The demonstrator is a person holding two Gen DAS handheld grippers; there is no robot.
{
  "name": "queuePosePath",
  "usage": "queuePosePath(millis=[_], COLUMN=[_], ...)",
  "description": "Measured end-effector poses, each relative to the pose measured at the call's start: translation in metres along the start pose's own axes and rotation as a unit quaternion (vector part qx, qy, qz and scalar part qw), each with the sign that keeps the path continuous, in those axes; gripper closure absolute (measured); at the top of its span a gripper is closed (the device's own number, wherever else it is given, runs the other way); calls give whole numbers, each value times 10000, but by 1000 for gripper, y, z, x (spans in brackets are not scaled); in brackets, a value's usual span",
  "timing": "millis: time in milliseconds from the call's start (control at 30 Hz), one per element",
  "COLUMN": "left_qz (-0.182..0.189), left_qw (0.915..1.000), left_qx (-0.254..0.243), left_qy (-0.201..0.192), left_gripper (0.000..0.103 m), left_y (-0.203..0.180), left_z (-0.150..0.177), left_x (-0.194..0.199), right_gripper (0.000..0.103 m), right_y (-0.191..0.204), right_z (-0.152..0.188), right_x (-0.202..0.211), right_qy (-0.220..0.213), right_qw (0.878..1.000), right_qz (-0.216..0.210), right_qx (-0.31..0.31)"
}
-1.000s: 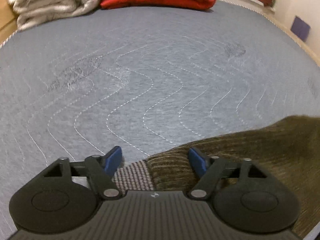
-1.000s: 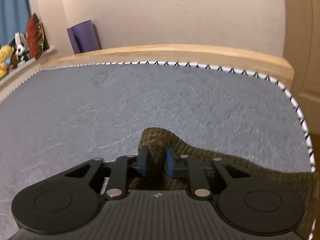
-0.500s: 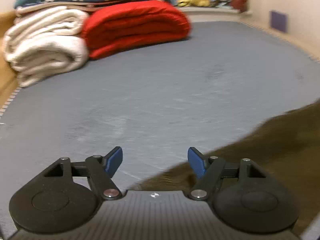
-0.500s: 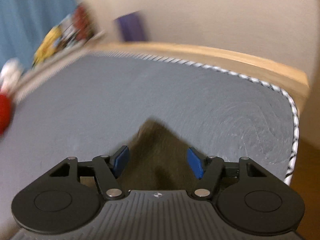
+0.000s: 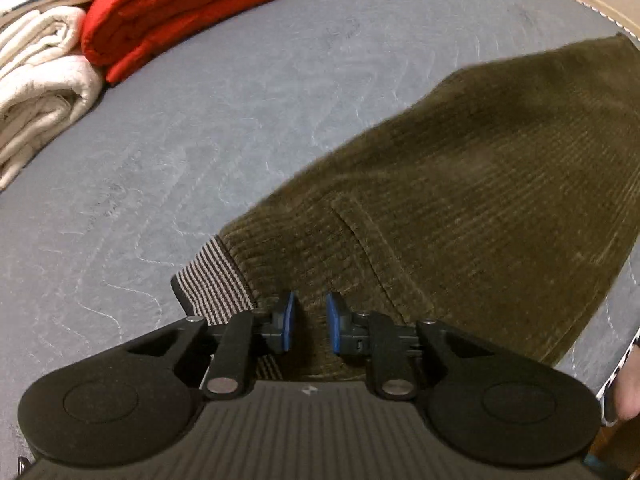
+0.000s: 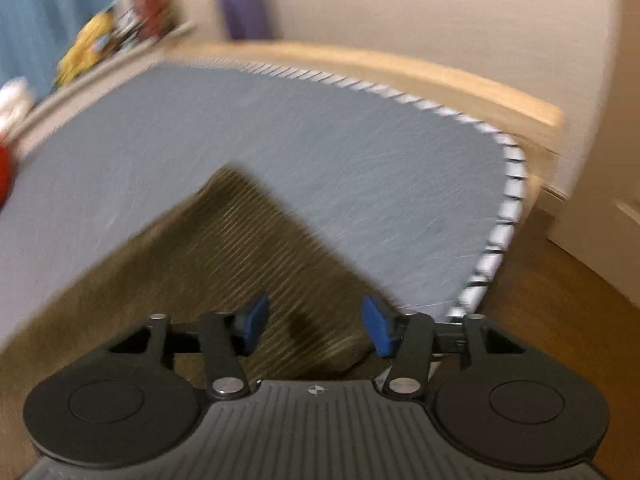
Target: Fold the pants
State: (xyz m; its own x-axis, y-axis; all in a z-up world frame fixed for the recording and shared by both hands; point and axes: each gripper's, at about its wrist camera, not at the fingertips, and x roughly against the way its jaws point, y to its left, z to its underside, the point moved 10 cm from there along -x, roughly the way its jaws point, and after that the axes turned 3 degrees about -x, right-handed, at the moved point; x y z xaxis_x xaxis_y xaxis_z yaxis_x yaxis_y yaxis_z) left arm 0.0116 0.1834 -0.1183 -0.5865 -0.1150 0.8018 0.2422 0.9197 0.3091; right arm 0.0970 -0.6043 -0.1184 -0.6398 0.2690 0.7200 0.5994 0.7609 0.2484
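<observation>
My left gripper (image 5: 308,322), jaws just closing, pinches the pants (image 5: 460,208) at the waistband on the mattress (image 5: 200,128); right gripper (image 6: 314,324) gapes over the hem. I should lift evenly and keep the edges aligned.

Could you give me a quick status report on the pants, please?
Left gripper closing on the pants near the waistband. Right gripper open above them. Nothing in the way.
</observation>
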Motion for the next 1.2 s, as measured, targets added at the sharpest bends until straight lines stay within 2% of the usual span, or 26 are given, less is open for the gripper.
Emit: queuePosePath(millis=[33, 67, 133, 233, 433, 667, 800, 867, 933, 1000, 1100, 1200], left_qz=[-33, -87, -183, -129, 56, 100, 98, 96, 99, 103, 86, 77], left_qw=[9999, 9997, 9985, 9962, 9940, 9939, 9941, 9942, 9940, 9939, 9940, 9940], left_qx=[-10, 3, 82, 301, 439, 190, 119, 98, 85, 86, 91, 84], left_qy=[-142, -249, -514, -811, -1002, -1086, -1072, -1069, -1082, -1090, -1082, -1085], left_gripper=[74, 62, 52, 50, 48, 45, 45, 45, 45, 45, 44, 44], left_y=[0, -1, 1, 2, -8, -26, -30, -31, -31, -30, -29, -30], left_z=[-5, -10, -21, -37, -66, -77, -79, -79, -80, -80, -80, -80], left_x=[5, 9, 19, 30, 27, 23, 20, 19, 19, 19, 18, 18], right_gripper=[38, 38, 38, 38, 38, 39, 40, 52, 73, 84, 88, 89], right_y=[-13, -23, -43, -50, -28, -26, -24, -27, -30, -28, -21, -10], right_z=[-5, -8, -8, 7, 27, 41, 41, 40, 37, 33, 26, 14], right_x=[4, 7, 13, 16, 6, -12, -16, -14, -10, -6, 2, 12], right_qy=[-69, -100, -59, 171, 416, 595, 485, 381, 256, 152, 36, -173], right_qw=[9991, 9964, 9853, 9706, 9816, 9797, 9807, 9786, 9766, 9764, 9780, 9809], right_qz=[181, 229, 185, -77, -42, 9, 203, 438, 558, 581, 610, 393], right_qx=[-382, -809, -1697, -2400, -1862, -1913, -1885, -1975, -2063, -2075, -1993, -1898])
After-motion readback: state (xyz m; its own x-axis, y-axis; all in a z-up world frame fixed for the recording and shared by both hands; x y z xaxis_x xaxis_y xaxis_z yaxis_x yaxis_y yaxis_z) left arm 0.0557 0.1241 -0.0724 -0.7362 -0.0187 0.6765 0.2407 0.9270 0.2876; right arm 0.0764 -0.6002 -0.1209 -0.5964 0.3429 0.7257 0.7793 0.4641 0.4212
